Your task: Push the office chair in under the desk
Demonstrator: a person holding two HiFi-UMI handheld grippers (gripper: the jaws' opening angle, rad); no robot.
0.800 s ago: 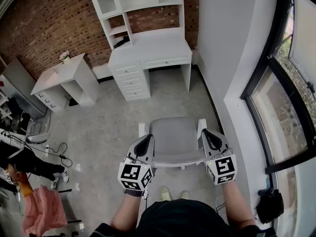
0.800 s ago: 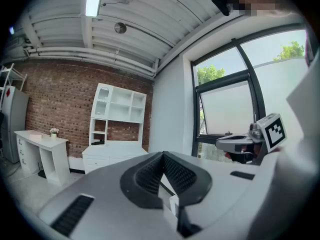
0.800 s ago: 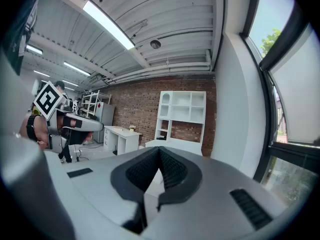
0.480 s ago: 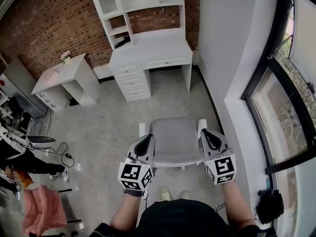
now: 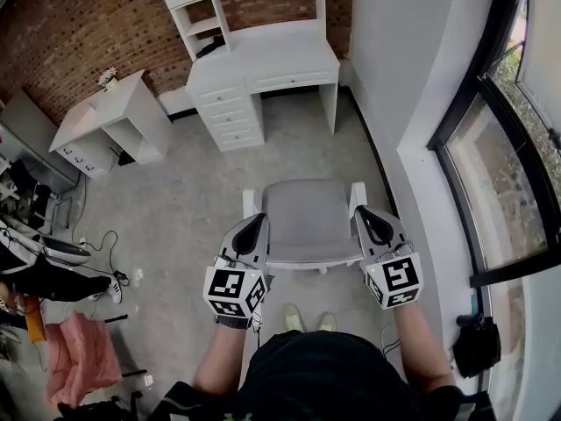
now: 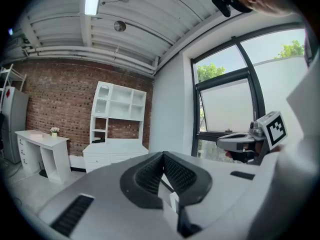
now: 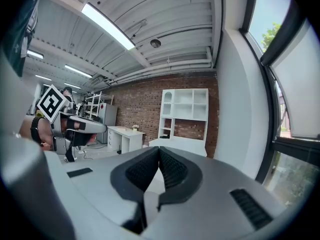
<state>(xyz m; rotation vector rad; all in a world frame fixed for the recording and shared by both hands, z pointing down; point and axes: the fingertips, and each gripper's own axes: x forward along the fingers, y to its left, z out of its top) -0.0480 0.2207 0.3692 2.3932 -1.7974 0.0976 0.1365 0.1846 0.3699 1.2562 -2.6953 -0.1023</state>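
An office chair (image 5: 308, 220) with a grey seat and white frame stands on the grey floor, a good way short of the white desk (image 5: 272, 58). That desk has drawers at its left and a shelf unit on top, and it stands against the brick wall. My left gripper (image 5: 255, 224) sits at the chair's left rear side and my right gripper (image 5: 366, 218) at its right rear side. Whether either touches the chair I cannot tell. Both are shut with nothing between the pads. The left gripper (image 6: 162, 157) and the right gripper (image 7: 159, 152) both face the desk (image 6: 114, 151) (image 7: 179, 144).
A smaller white desk (image 5: 112, 112) stands at the left by the brick wall. A person's legs, cables and a pink cloth (image 5: 77, 358) lie at the far left. A white wall and dark-framed windows (image 5: 491, 165) run along the right, with a black bag (image 5: 473, 346) below.
The whole scene has slid up in the head view. Chair, desk and both grippers keep the same places relative to one another. The person at the left has shifted.
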